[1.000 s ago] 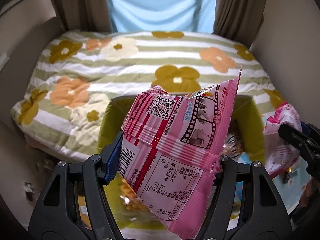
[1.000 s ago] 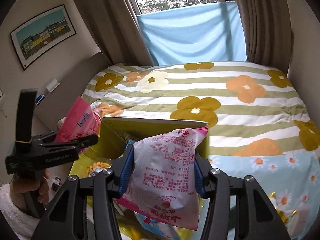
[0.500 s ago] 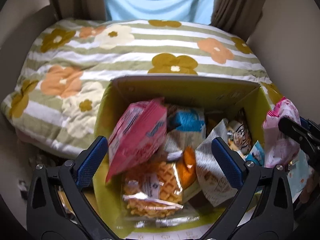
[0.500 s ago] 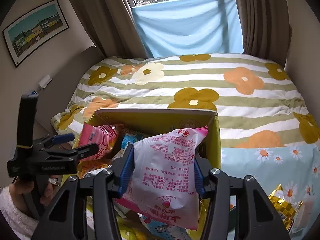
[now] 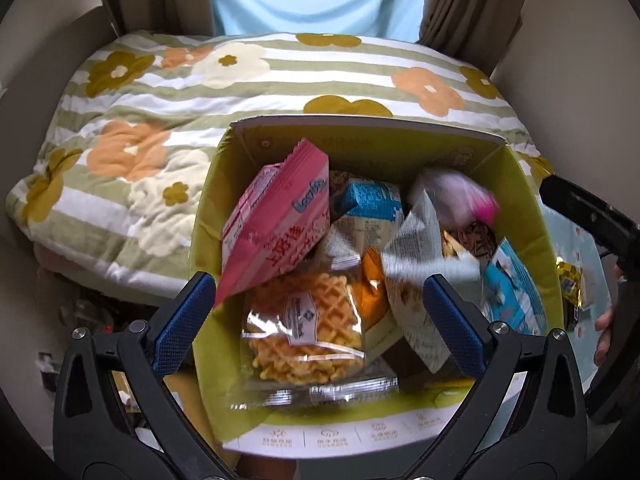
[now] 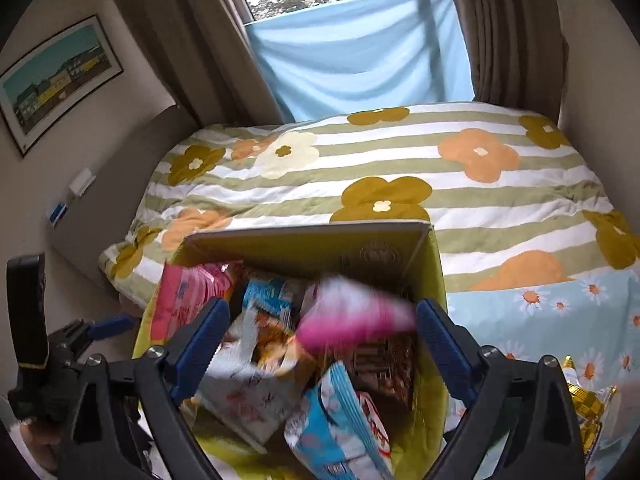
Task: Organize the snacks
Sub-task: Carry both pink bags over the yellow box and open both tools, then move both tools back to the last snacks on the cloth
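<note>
Left gripper (image 5: 316,312): jaws wide apart, nothing between them, hanging over the near end of the yellow-green box (image 5: 360,140). They opened within the last second. Right gripper (image 6: 322,340): jaws have just been opening, now spread wide; the white-and-pink bag (image 6: 352,312) sits blurred between the blue pads, not pressed by either, above the box's right side. Same bag shows as a blur near the far right corner in the left wrist view (image 5: 456,196).

Box contents, near to far in the left wrist view: clear waffle pack (image 5: 304,328) at the near wall, a white printed packet (image 5: 416,280) just right of it, a blue-and-white packet (image 5: 508,284) against the right wall. The pink striped bag (image 5: 280,220) leans tilted against the left wall, one corner poking over the rim. A blue packet (image 5: 372,196) lies behind it, mid-box.

Box stands on the bed, against the flowered striped quilt (image 5: 160,120). A gold foil wrapper (image 6: 584,404) lies outside the box on the light blue daisy sheet (image 6: 560,300), right of it. Far end: blue cloth (image 6: 360,48) over the window, brown curtains either side.
</note>
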Demonstrator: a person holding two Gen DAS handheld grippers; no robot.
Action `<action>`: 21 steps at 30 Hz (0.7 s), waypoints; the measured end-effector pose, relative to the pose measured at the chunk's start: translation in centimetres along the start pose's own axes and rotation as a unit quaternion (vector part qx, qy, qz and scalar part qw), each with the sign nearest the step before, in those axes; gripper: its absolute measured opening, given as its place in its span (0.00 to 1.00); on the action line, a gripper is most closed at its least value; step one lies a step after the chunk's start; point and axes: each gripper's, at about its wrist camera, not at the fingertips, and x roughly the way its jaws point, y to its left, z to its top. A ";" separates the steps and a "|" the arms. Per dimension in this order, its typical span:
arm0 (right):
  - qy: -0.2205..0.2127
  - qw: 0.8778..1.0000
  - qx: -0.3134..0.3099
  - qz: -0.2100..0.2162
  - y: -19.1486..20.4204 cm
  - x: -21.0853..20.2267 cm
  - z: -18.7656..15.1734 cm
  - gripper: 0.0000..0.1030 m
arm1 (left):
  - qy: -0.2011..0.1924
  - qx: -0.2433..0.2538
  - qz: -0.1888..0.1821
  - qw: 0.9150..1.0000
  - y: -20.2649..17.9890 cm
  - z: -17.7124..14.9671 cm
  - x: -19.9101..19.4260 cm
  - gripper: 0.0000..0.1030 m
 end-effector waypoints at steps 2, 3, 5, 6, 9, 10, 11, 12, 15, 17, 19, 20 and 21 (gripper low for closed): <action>0.004 1.000 -0.010 -0.005 0.3 -0.6 -0.8 0.90 | -0.001 0.001 -0.003 1.000 -0.1 -0.5 -0.4 1.00; 0.006 1.000 -0.012 -0.004 0.4 -0.7 -1.0 0.90 | -0.002 0.001 -0.003 1.000 -0.2 -0.6 -0.6 1.00; 0.008 1.000 -0.010 -0.003 0.6 -1.3 -1.6 0.90 | -0.009 0.005 -0.003 1.000 -0.5 -1.1 -1.3 1.00; 0.006 1.000 -0.008 -0.003 0.6 -1.6 -1.8 0.90 | -0.011 0.007 -0.002 1.000 -0.7 -1.3 -1.6 1.00; 0.000 1.000 -0.006 -0.002 0.8 -2.6 -2.4 0.90 | -0.017 0.013 0.000 1.000 -1.1 -2.0 -2.4 1.00; -0.002 1.000 -0.007 -0.003 0.9 -3.0 -2.6 0.90 | -0.019 0.014 -0.001 1.000 -1.2 -2.2 -2.7 1.00; -0.005 1.000 -0.008 -0.004 0.9 -3.3 -2.7 0.90 | -0.021 0.015 -0.003 1.000 -1.3 -2.4 -3.0 1.00; -0.008 1.000 -0.009 -0.005 1.0 -3.7 -2.9 0.90 | -0.023 0.015 -0.004 1.000 -1.4 -2.6 -3.1 1.00; -0.011 1.000 -0.006 -0.009 1.0 -4.6 -3.4 0.90 | -0.026 0.021 -0.010 0.999 -1.9 -2.8 -3.5 1.00; -0.014 1.000 -0.003 -0.014 1.0 -5.1 -3.9 0.90 | -0.030 0.029 -0.014 0.999 -2.3 -3.1 -3.6 1.00; -0.013 1.000 0.001 -0.024 1.0 -5.6 -4.5 0.90 | -0.029 0.037 -0.017 0.999 -2.8 -3.3 -3.5 1.00; -0.012 1.000 0.002 -0.028 1.0 -5.8 -4.8 0.90 | -0.029 0.040 -0.021 0.999 -3.0 -3.5 -3.5 1.00; -0.012 0.999 0.003 -0.031 1.0 -6.0 -5.0 0.90 | -0.029 0.043 -0.025 0.998 -3.3 -3.7 -3.4 1.00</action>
